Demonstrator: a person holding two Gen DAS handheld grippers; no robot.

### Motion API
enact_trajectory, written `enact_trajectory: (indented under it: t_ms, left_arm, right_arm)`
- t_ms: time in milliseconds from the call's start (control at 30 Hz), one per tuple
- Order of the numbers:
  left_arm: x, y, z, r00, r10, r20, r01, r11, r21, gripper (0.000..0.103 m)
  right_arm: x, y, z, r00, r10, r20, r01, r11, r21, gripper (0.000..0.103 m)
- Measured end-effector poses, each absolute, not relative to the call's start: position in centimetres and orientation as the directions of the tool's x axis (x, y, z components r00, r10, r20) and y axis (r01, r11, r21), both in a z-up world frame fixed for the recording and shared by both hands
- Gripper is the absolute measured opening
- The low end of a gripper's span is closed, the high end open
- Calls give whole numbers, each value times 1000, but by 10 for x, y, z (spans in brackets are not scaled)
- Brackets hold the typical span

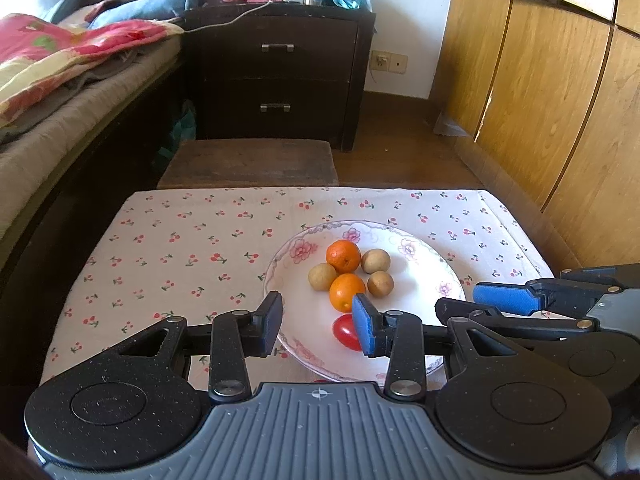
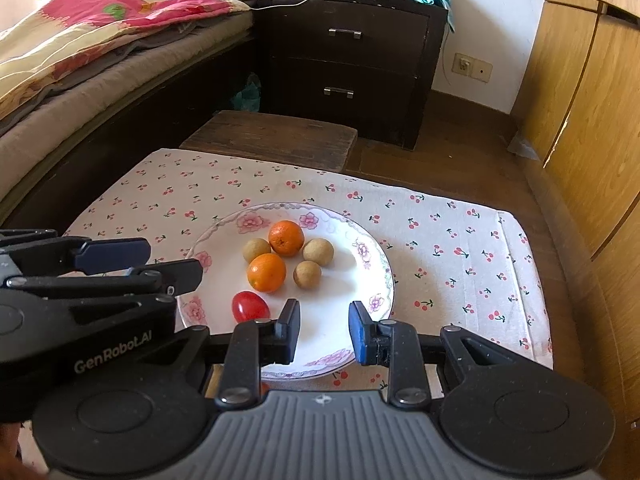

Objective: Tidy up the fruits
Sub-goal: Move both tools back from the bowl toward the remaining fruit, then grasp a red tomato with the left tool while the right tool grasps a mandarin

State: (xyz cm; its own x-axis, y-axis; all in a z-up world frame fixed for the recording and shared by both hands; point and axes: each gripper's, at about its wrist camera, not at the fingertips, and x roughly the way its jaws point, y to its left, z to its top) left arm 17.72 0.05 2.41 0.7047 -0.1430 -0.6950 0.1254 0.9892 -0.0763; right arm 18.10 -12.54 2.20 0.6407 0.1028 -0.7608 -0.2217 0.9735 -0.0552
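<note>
A white flowered plate (image 1: 432,276) (image 2: 360,276) sits on a cherry-print cloth. On it lie two oranges (image 1: 343,256) (image 2: 286,238), (image 1: 346,292) (image 2: 266,272), three small brown longans (image 1: 322,277) (image 2: 256,250) and a red cherry tomato (image 1: 346,332) (image 2: 250,307). My left gripper (image 1: 318,326) is open and empty, over the plate's near left rim, its right pad beside the tomato. My right gripper (image 2: 324,330) is open and empty over the plate's near part, right of the tomato. Each gripper shows in the other's view, the right (image 1: 480,300) and the left (image 2: 160,264).
The cherry-print cloth (image 1: 180,248) (image 2: 460,260) covers a low table. A dark wooden stool (image 1: 248,162) stands beyond it, a dark nightstand (image 1: 280,76) behind that. A bed (image 1: 60,92) runs along the left, wooden wardrobe doors (image 1: 560,100) along the right.
</note>
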Motion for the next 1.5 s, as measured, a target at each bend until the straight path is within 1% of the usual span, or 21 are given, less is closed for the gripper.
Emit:
enact_trajectory:
  t_ms: [300, 367, 433, 567, 733, 900, 1033, 1233, 1333, 1400, 1500]
  left_arm:
    - [169, 4, 23, 699, -147, -700, 138, 988, -70, 47]
    - [166, 7, 21, 692, -157, -705, 142, 987, -81, 49]
    - [164, 13, 20, 684, -169, -710, 137, 985, -103, 55]
    - [160, 25, 16, 672, -164, -722, 123, 986, -109, 56]
    - [160, 40, 4, 628, -182, -757, 98, 983, -155, 56]
    - [168, 47, -15, 575, -197, -794, 75, 979, -189, 53]
    - [171, 45, -27, 551, -190, -813, 76, 981, -177, 50]
    - [174, 44, -30, 554, -189, -811, 78, 981, -176, 49]
    - [169, 43, -29, 536, -207, -818, 109, 978, -177, 45]
    - [167, 43, -30, 536, -195, -821, 117, 981, -157, 45]
    - [171, 48, -33, 534, -202, -821, 98, 979, -177, 44]
  right_arm:
    - [173, -122, 20, 626, 118, -771, -238, 970, -45, 28]
    - [170, -122, 18, 613, 136, -778, -245, 969, -24, 28]
    - [167, -123, 16, 595, 154, -789, -253, 968, -2, 29]
    - [163, -122, 8, 566, 151, -810, -255, 967, 2, 29]
    - [161, -131, -3, 511, 178, -841, -230, 971, 65, 29]
    - [160, -135, -8, 484, 196, -853, -224, 970, 96, 29]
    - [162, -136, -9, 481, 198, -854, -218, 971, 102, 29]
    - [163, -136, -13, 465, 210, -860, -220, 968, 118, 29]
    - [164, -138, -14, 461, 208, -863, -216, 969, 119, 29]
    - [164, -139, -13, 465, 210, -860, -209, 970, 124, 29]
    - [165, -139, -13, 462, 222, -859, -206, 969, 139, 29]
